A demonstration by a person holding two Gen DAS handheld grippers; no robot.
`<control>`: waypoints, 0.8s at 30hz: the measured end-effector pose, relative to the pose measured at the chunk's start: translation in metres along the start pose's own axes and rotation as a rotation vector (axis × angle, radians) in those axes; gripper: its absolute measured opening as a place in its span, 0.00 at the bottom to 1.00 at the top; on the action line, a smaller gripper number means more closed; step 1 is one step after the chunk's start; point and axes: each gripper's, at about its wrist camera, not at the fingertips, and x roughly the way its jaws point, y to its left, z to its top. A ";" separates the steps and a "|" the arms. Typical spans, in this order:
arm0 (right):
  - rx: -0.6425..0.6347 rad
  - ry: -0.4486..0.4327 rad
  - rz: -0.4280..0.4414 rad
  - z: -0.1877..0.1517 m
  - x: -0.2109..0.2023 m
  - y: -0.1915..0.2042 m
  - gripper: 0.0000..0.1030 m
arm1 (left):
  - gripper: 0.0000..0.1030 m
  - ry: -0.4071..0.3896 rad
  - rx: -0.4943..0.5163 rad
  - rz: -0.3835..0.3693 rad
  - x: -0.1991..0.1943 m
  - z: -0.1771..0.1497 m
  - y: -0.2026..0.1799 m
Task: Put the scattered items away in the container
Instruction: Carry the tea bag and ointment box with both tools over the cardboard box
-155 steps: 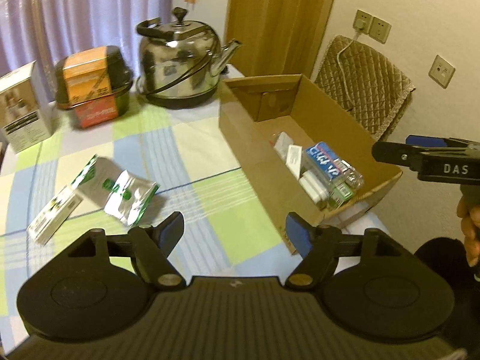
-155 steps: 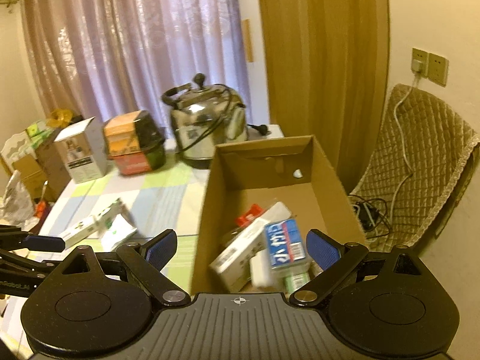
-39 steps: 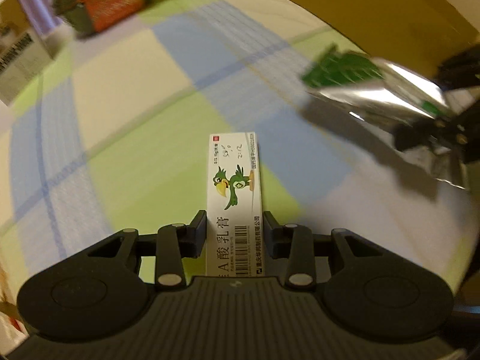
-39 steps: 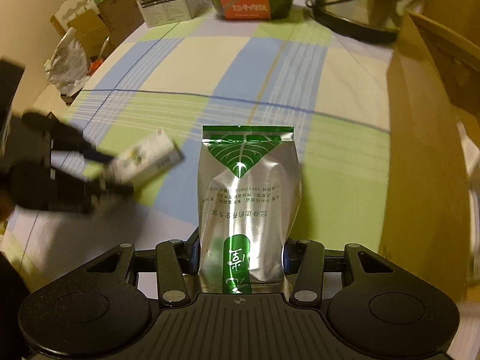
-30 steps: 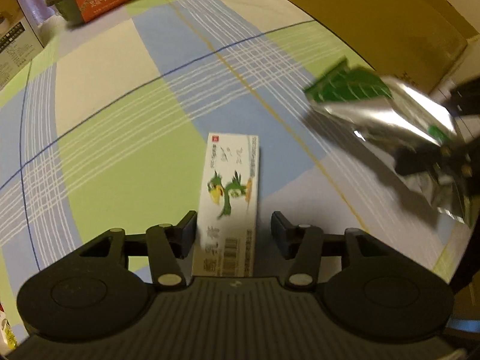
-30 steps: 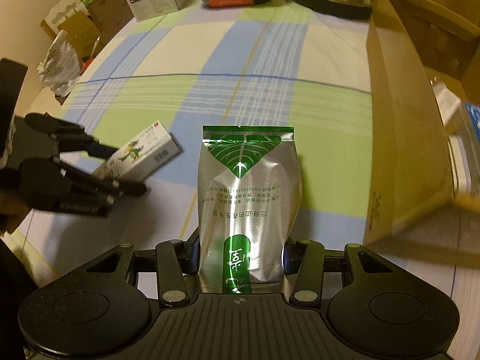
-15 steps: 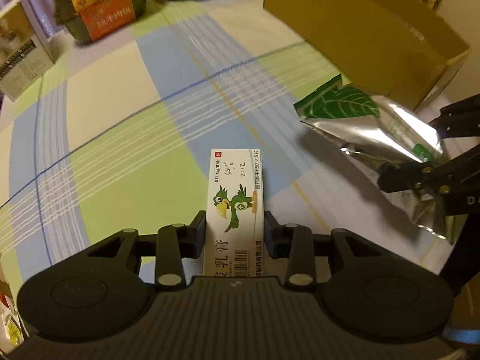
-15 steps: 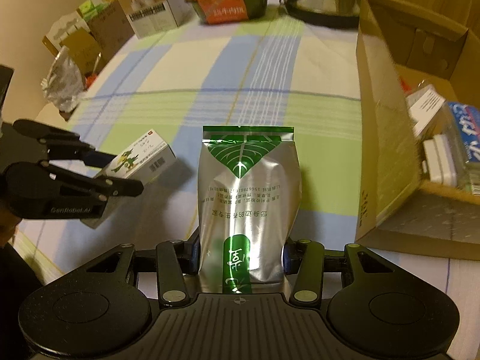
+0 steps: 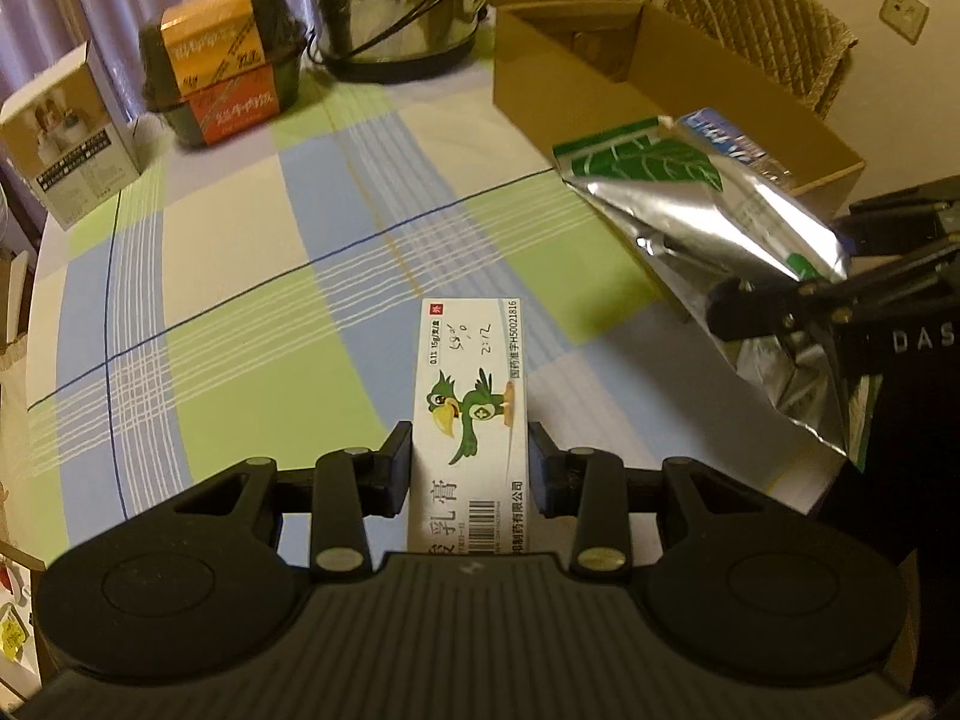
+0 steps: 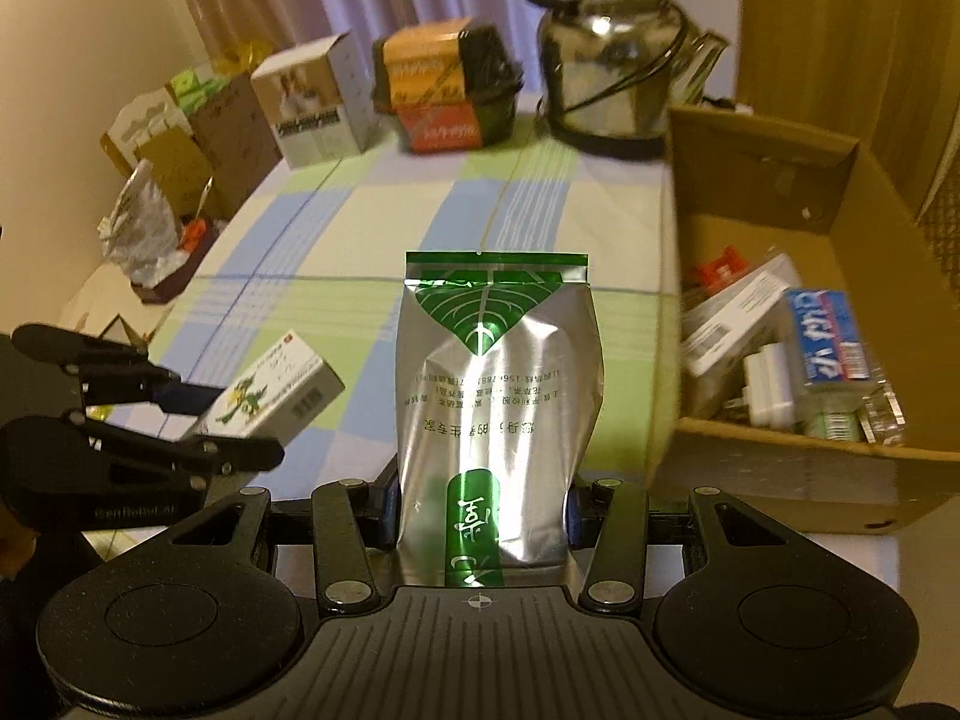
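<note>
At the far left of the table [image 9: 228, 252], which is covered in a blue, green and cream checked cloth, a white product box [image 9: 63, 144] stands upright. Next to it sits a black tub with an orange label [image 9: 225, 78], and beyond that a steel kettle [image 9: 396, 0] stands near the far edge.

The left gripper [image 9: 470, 474] is clamped on a white ointment carton [image 9: 471, 414] printed with a green bird. The carton sits lengthwise between the jaws, its far end projecting forward, raised above the cloth. In the right wrist view the same carton [image 10: 270, 393] is seen at the left, held in the left gripper [image 10: 237, 426] clear of the table surface.

The right gripper [image 10: 480, 510] is closed on the lower end of a silver foil pouch [image 10: 495, 384] with a green leaf mark. The pouch points forward, away from the camera, above the table. In the left wrist view the pouch [image 9: 708, 210] hangs in front of the near wall of the box.

At the right stands the open cardboard box [image 10: 780, 462]. It holds a blue-labelled packet [image 10: 831, 339], a white box [image 10: 738, 312], a white plug adapter [image 10: 765, 384] and other small items. Neither held item is inside the box.
</note>
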 end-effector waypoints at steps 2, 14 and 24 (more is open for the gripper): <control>0.006 -0.014 -0.006 -0.002 -0.010 -0.002 0.48 | 0.32 -0.009 0.004 -0.002 -0.006 0.001 -0.008; 0.063 -0.079 -0.042 -0.012 -0.056 -0.028 0.48 | 0.32 -0.065 0.043 -0.043 -0.028 0.018 -0.057; 0.100 -0.109 -0.083 -0.017 -0.078 -0.045 0.48 | 0.32 -0.094 0.079 -0.079 -0.038 0.037 -0.083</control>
